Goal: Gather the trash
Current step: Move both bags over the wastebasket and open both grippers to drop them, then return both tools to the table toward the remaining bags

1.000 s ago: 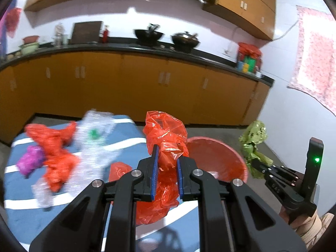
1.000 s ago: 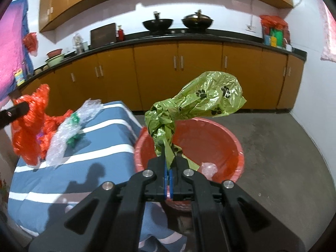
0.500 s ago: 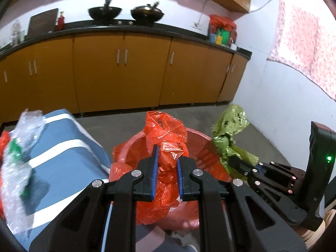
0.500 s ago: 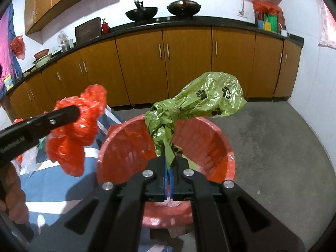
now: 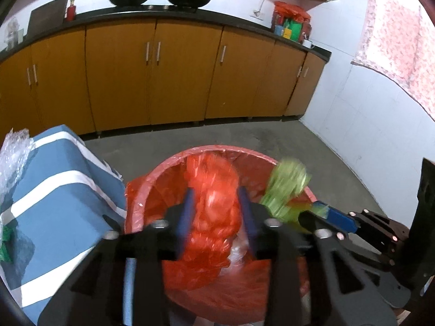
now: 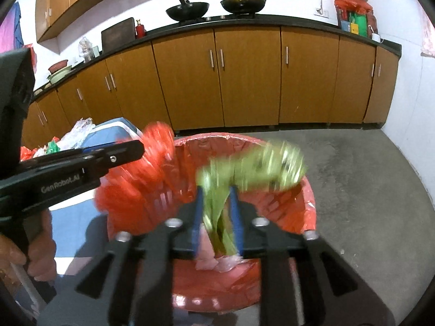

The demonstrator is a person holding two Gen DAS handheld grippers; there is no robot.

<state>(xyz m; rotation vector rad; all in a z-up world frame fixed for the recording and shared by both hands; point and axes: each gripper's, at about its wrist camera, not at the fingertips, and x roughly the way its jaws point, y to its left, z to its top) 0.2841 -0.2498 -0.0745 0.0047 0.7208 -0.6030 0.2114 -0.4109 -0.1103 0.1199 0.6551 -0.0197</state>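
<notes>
Left wrist view. Open room: bare grey concrete floor [image 5: 285, 141] runs from the bin to the cabinet fronts and the white tiled wall; the bin's near-left rim stands just beside the corner of the striped surface.

- Bin [image 5: 168, 163]: one; round, red, lined with thin red plastic film folded over the rim.
- Left gripper [image 5: 216, 212]: one; black frame, blue pads. Its fingers are spreading apart above the bin mouth, with the red plastic bag [image 5: 212, 212] between them, crumpled, glossy and motion-blurred; pads no longer pinch it.
- Right gripper [image 6: 216, 212]: one; same build. Its fingers are likewise spreading, with the green plastic bag [image 6: 258, 165] between them over the bin, its twisted tail hanging down in the gap; blurred, whether a pad touches it cannot be told.
- Striped surface [image 5: 54, 190]: one; blue cloth with white bands, to the left of the bin, carrying clear crinkled plastic [image 5: 13, 152] at its far-left edge.
- Woks [image 6: 187, 8]: two, dark, on the black counter [image 6: 272, 20] above orange-brown cabinet doors.
</notes>
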